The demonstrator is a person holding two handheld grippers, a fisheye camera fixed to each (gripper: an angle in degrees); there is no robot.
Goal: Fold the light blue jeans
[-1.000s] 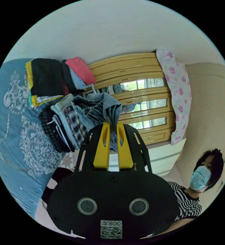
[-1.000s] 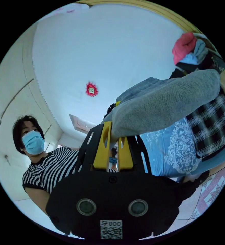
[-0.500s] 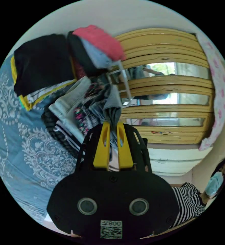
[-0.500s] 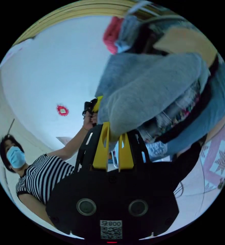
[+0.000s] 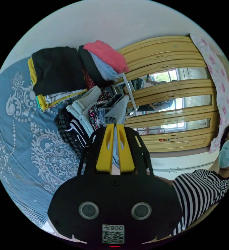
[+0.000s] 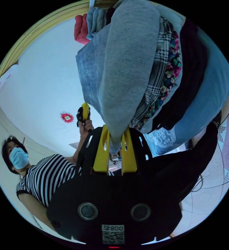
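**Light blue jeans pinched at both ends beside the clothes pile**

In the left gripper view, left gripper [image 5: 115, 130] closed tight on a bunched edge of the light blue jeans [image 5: 118, 110], yellow jaws nearly touching with denim squeezed between them. Just behind the denim, a heap of folded clothes [image 5: 78, 122] lying on the blue patterned bedspread [image 5: 18, 135]: pale jeans, floral and checked pieces, black striped items. Further back, a black-and-yellow folded stack [image 5: 56, 75] and a pink garment [image 5: 106, 56] on top of light blue ones. Beyond, a yellow wooden wardrobe [image 5: 169, 67] with mirrored panels; at the edge, a person in a striped shirt [image 5: 197, 190].

In the right gripper view, right gripper [image 6: 115, 135] clamped on another gathered part of the jeans [image 6: 124, 78], fabric rising from the jaws as a thick fold, touching the checked and floral garments [image 6: 161, 86] beside it. Left gripper [image 6: 84, 114] also seen here, held in a hand [image 6: 87, 126], at the far edge of the denim.
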